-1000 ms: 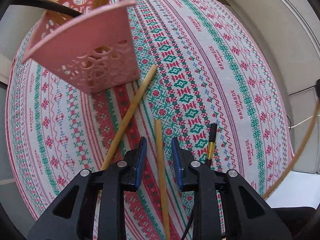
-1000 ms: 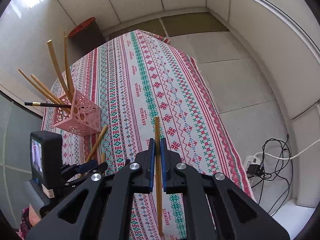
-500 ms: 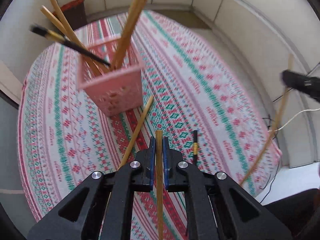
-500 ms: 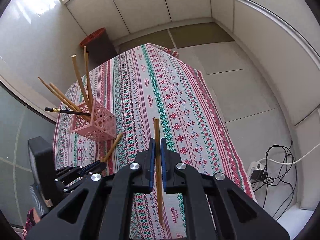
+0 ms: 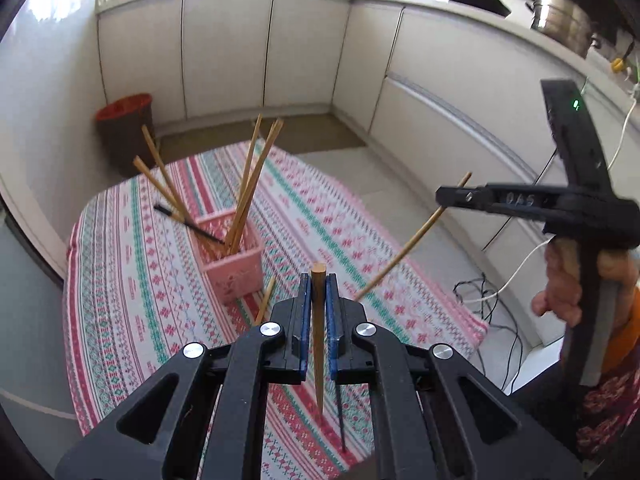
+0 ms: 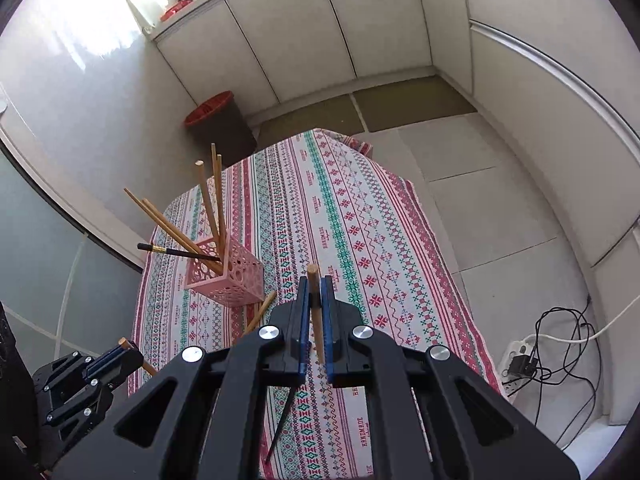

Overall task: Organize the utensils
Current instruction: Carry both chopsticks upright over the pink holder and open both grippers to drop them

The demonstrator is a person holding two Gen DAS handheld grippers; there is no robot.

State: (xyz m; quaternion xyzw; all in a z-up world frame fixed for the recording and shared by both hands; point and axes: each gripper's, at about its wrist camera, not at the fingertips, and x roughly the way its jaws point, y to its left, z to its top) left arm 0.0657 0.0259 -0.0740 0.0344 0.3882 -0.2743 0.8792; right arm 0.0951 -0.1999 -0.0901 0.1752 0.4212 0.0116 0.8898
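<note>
Both raised above the counter (image 6: 360,184). Left gripper (image 5: 316,300) jaws clamped on a wooden chopstick (image 5: 319,344); right gripper (image 6: 316,300) likewise on another chopstick (image 6: 316,312). Pink basket (image 6: 236,276) ahead, half-filled. Sticks look light, stiff, smooth; a mid-shaft hold seems likeliest to prevent pivoting.

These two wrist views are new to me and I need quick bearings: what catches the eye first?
The pink lattice basket on the patterned tablecloth, bristling with wooden chopsticks and one black one. Then the grippers: the left gripper and the right gripper each clamp a wooden chopstick, both held above the table. A black chopstick and a wooden one lie loose near the basket.
</note>
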